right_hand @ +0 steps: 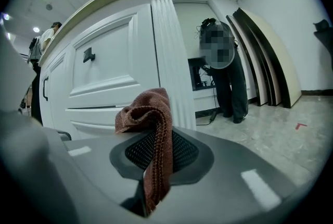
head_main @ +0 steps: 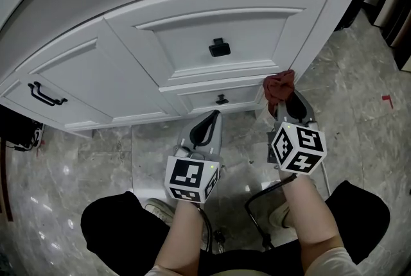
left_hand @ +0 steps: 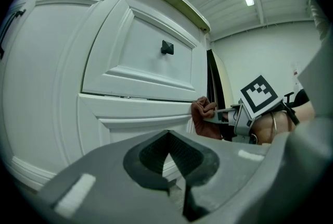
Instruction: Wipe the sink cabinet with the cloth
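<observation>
Lengthwise, right gripper point(right_hand: 154, 151) pinches cloth point(right_hand: 147, 110) — bunched end toward sink cabinet point(right_hand: 106, 78).

The sink cabinet point(head_main: 192, 18) is white and panelled, all of its fronts closed, with a black knob point(head_main: 219, 47) on the wide drawer and a black bar handle point(head_main: 46, 94) on the left door. The cloth point(head_main: 280, 85) is reddish-brown and bunched, pinched in the right gripper point(head_main: 288, 104) and pressed against the cabinet's right corner post, low down.
</observation>
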Tool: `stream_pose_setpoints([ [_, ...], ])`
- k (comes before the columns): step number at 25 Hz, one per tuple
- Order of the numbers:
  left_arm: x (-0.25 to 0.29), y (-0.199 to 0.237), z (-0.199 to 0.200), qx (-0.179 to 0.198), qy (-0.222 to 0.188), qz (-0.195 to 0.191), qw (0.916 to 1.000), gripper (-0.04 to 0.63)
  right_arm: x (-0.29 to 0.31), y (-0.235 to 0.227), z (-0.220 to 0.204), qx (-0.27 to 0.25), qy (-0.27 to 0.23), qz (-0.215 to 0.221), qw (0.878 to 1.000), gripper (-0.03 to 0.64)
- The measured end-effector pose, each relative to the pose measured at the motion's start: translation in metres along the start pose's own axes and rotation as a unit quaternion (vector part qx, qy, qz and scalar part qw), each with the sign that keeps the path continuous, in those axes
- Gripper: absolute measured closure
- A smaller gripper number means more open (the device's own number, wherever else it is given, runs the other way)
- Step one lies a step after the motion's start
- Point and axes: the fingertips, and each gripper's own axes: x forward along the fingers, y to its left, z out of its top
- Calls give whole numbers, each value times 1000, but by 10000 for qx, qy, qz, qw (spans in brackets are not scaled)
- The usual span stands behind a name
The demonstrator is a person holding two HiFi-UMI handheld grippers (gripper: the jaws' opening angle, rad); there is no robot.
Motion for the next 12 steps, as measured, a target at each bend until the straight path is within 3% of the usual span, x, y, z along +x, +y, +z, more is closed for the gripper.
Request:
stream_pose_setpoints([
  [4, -12, 15, -4, 161, 51, 156, 9997, 595, -3, 29, -6, -34, -70, 183, 9998, 529],
  [9, -43, 58, -10, -25, 44, 604, 9982, 595, 2, 130, -32, -295, -20, 1256, 9916, 529],
  [12, -66, 87, -14, -220, 15, 910, 9956, 595, 8, 182, -55, -283, 135, 1687, 9852, 529],
])
